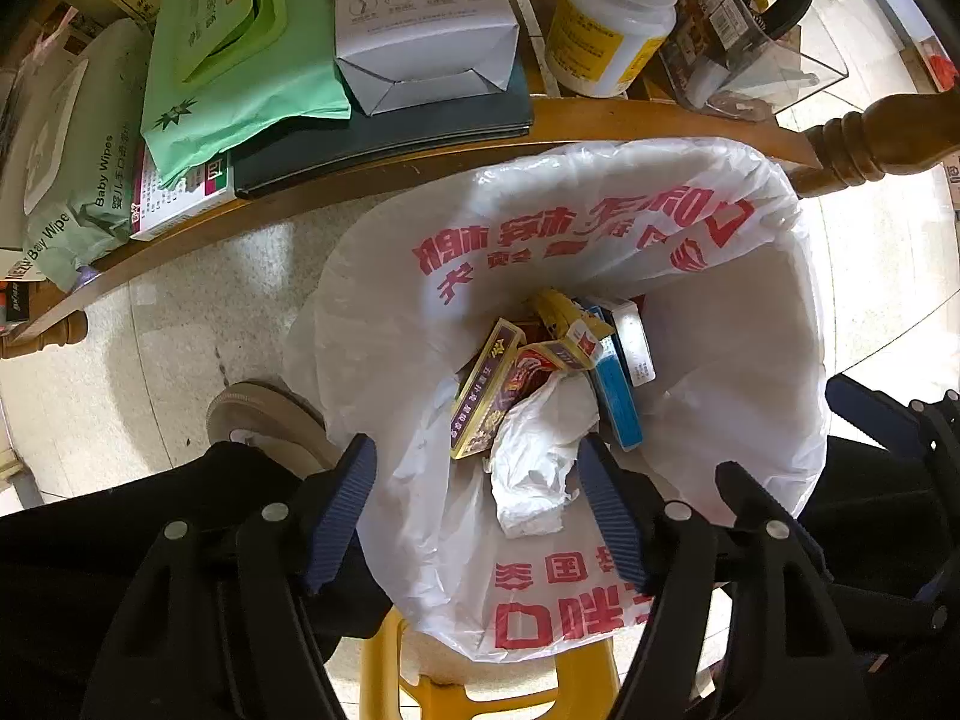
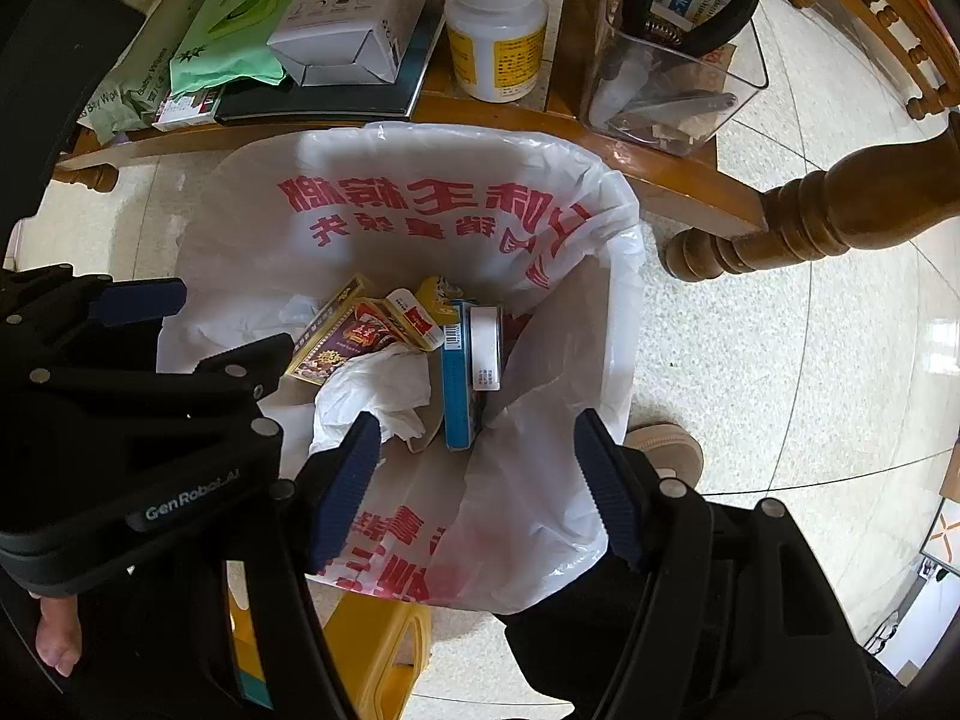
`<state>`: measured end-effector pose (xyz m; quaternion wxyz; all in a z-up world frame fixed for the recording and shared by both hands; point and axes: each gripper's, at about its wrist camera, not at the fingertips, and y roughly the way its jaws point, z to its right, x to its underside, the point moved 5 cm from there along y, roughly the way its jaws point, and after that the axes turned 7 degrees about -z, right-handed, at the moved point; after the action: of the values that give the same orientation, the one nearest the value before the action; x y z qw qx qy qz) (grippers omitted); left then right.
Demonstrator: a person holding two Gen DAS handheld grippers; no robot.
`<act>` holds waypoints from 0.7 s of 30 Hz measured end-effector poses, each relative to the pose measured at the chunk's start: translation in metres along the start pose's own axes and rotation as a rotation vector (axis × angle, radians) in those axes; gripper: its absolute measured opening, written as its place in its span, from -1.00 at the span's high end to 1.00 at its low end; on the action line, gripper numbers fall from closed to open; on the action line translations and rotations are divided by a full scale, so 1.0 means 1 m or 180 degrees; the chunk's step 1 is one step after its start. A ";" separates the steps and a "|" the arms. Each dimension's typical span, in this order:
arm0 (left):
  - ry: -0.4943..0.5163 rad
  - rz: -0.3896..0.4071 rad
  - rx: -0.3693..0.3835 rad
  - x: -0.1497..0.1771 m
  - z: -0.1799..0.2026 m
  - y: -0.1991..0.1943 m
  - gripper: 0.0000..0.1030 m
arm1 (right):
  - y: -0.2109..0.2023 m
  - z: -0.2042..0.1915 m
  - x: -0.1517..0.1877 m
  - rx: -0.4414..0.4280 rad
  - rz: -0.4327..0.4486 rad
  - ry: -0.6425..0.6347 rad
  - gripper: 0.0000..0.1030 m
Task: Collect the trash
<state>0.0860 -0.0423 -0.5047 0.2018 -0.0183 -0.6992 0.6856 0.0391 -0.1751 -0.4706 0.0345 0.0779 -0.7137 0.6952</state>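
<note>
A bin lined with a white plastic bag (image 1: 738, 360) (image 2: 540, 480) printed in red stands on the floor by the table. Inside lie a crumpled white wrapper (image 1: 540, 450) (image 2: 384, 384), a purple-and-gold box (image 1: 486, 402) (image 2: 336, 342), a yellow carton (image 1: 570, 330) and a blue box (image 1: 618, 402) (image 2: 456, 384). My left gripper (image 1: 474, 468) hangs open straight above the bin, and nothing is between its pads. My right gripper (image 2: 477, 438) hangs open beside it, also empty. In the right wrist view the left gripper's body (image 2: 150, 396) fills the left side.
A wooden table edge (image 1: 420, 162) carries baby wipes (image 1: 78, 180), a green wipes pack (image 1: 240, 60), a white box (image 1: 420, 30), a yellow-labelled bottle (image 1: 612, 24) and a clear container (image 2: 672, 78). A turned table leg (image 2: 810, 216), a yellow stool (image 1: 480, 690) and a person's shoe (image 1: 270, 420) surround the bin.
</note>
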 end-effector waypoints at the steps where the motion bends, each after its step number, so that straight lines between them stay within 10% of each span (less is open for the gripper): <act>1: -0.0003 0.0002 -0.0002 0.000 0.000 0.000 -0.35 | 0.000 0.000 0.000 -0.0002 0.0000 0.0005 -0.28; 21: -0.0195 0.0753 -0.0360 0.032 -0.018 -0.070 -0.49 | -0.071 0.018 0.022 0.0027 0.0571 0.0348 -0.48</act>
<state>0.0796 -0.0193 -0.4294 0.0967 -0.0910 -0.7355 0.6643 0.0299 -0.1958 -0.3975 0.0106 -0.0242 -0.7120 0.7017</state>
